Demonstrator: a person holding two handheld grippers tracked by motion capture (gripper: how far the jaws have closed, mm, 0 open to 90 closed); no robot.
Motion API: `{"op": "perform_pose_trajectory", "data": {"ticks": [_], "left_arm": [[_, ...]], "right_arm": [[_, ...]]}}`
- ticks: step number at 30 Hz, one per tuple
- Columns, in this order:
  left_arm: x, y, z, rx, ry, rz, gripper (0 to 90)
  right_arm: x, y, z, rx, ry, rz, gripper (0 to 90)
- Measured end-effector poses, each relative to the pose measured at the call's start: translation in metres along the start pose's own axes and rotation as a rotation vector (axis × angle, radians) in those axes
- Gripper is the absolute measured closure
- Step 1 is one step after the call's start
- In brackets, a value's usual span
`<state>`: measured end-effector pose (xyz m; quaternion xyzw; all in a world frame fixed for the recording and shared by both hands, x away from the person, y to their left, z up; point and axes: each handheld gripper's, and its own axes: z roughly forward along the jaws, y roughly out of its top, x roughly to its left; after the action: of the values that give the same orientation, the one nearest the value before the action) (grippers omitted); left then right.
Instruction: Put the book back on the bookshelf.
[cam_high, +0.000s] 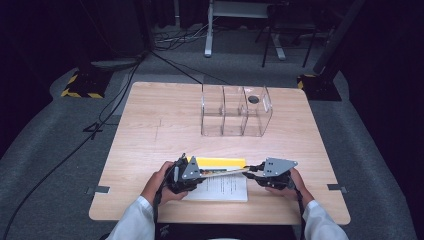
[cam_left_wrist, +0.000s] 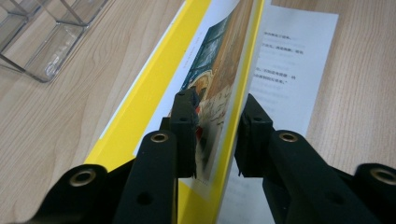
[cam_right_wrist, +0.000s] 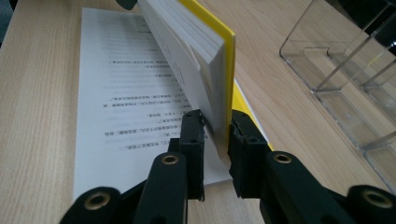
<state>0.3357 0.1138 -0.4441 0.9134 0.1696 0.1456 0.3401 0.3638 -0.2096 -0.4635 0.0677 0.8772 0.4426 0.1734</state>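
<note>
A yellow-covered paperback book (cam_high: 220, 167) is held on edge, half open, above its printed white page (cam_high: 222, 187) at the near edge of the light wooden counter (cam_high: 150, 125). The left tongs (cam_left_wrist: 215, 135) are closed on the illustrated cover; the right tongs (cam_right_wrist: 215, 140) are clamped on the page block. A clear acrylic 3-compartment organiser (cam_high: 235, 110) stands well apart, behind.
</note>
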Motion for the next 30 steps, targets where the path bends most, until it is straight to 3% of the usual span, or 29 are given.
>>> {"op": "perform_pose_trajectory", "data": {"ticks": [3,6,9,11,16,24,28,30], "left_arm": [[0.000,0.004,0.000,0.031,0.028,-0.004,67.0],[-0.003,0.008,-0.001,0.043,0.030,0.005,63.4],[-0.009,0.016,-0.001,0.067,0.070,0.014,61.7],[-0.017,0.022,0.000,0.078,0.123,0.046,60.9],[-0.028,0.037,0.004,0.064,0.134,0.038,54.0],[-0.032,0.041,0.014,0.054,0.134,0.004,47.8],[-0.031,0.039,0.013,0.036,0.142,0.001,54.9],[-0.030,0.037,0.013,0.028,0.143,0.003,69.4]], "right_arm": [[0.002,0.011,-0.003,-0.002,-0.010,-0.023,78.8],[0.003,0.017,-0.005,-0.013,-0.005,-0.039,79.8],[0.005,0.025,-0.005,0.002,-0.013,-0.061,80.8],[0.006,0.029,-0.006,0.002,-0.010,-0.068,81.1],[0.010,0.036,-0.006,0.016,-0.017,-0.081,81.3],[0.013,0.049,-0.005,0.019,-0.025,-0.093,81.1],[0.015,0.052,-0.002,0.027,-0.022,-0.096,80.8],[0.015,0.053,-0.002,0.028,-0.022,-0.093,80.5]]}}
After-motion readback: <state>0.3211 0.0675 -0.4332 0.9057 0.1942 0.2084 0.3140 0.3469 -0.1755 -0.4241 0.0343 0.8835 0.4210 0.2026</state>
